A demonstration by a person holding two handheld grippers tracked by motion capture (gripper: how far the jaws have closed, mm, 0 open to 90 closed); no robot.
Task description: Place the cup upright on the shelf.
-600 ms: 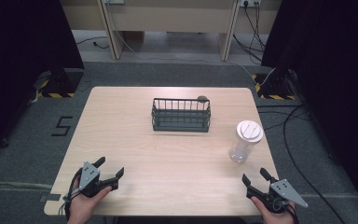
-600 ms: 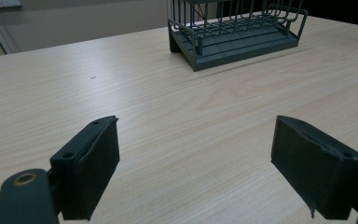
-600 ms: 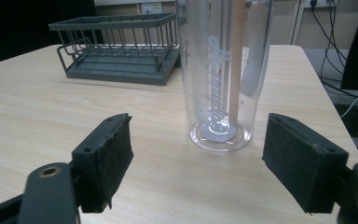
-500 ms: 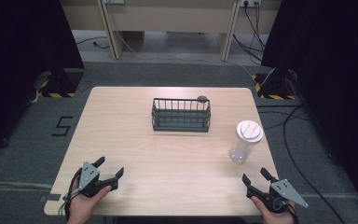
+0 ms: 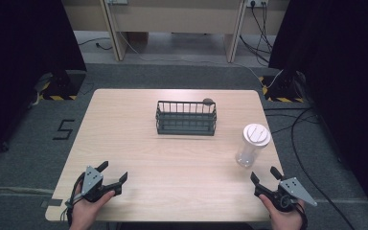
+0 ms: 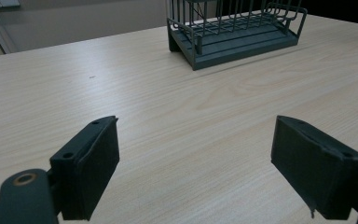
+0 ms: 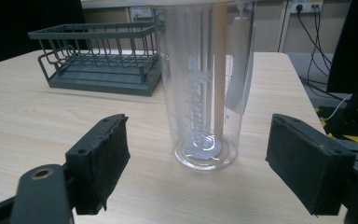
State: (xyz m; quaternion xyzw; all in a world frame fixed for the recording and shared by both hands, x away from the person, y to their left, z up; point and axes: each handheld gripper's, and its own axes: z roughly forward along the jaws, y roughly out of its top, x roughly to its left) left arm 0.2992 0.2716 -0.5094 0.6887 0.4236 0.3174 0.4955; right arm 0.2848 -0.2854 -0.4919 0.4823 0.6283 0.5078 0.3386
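Right gripper (image 5: pixel 267 179) parked at near right table (image 5: pixel 124 124) edge, jaws wide, nothing held, lined up on clear lidded tumbler (image 5: pixel 252 145) standing upright just beyond, looks set for grab. Left gripper (image 5: pixel 113 175) near left, wide too, empty, waiting. Wire rack (image 5: pixel 186 118) mid-far

left gripper (image 5: pixel 114 173): jaws wide apart, hand-held, low | right gripper (image 5: pixel 264 176): jaws wide apart, hand-held, low
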